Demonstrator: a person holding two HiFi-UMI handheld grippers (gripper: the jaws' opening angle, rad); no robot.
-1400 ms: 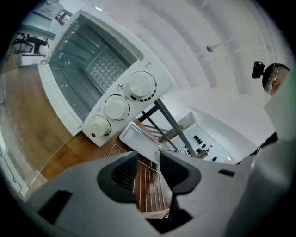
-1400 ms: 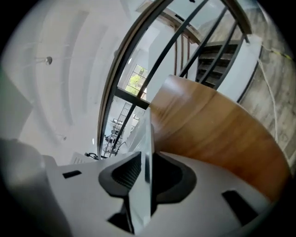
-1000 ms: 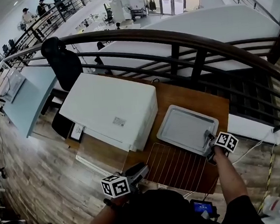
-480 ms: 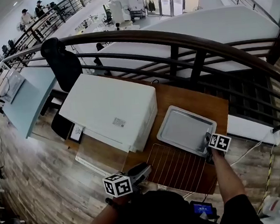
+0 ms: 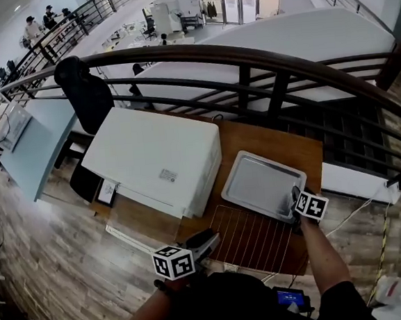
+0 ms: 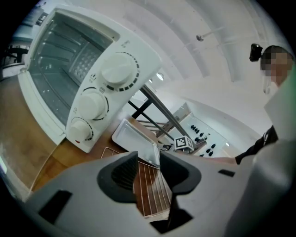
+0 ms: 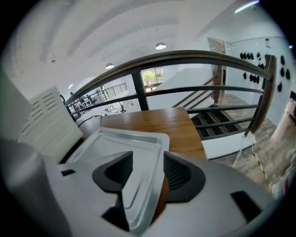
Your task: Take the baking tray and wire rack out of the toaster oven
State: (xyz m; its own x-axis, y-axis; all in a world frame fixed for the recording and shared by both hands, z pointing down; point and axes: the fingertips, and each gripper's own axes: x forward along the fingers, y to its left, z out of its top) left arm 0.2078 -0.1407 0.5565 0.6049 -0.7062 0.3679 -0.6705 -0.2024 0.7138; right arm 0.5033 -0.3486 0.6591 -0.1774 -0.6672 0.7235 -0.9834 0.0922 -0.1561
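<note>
Tabletop [image 7: 157, 120]: its own view alone shows right gripper [image 7: 147, 161] just loosened astride baking tray [image 7: 115, 142]

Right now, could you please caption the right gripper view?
Right gripper, jaws just opened, straddling the baking tray rim on the table.

Matt metal baking tray [image 5: 262, 184] & metal wire rack [image 5: 253, 238]; smooth white toaster oven [image 5: 148, 157]; table [image 5: 283, 145] w/ satin wood top.

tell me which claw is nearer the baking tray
Right. The right claw sits at the tray's near corner, rim between its jaws, which have just been closing slightly without pressing on it. The left claw hovers off by the wire rack's near-left edge.
</note>
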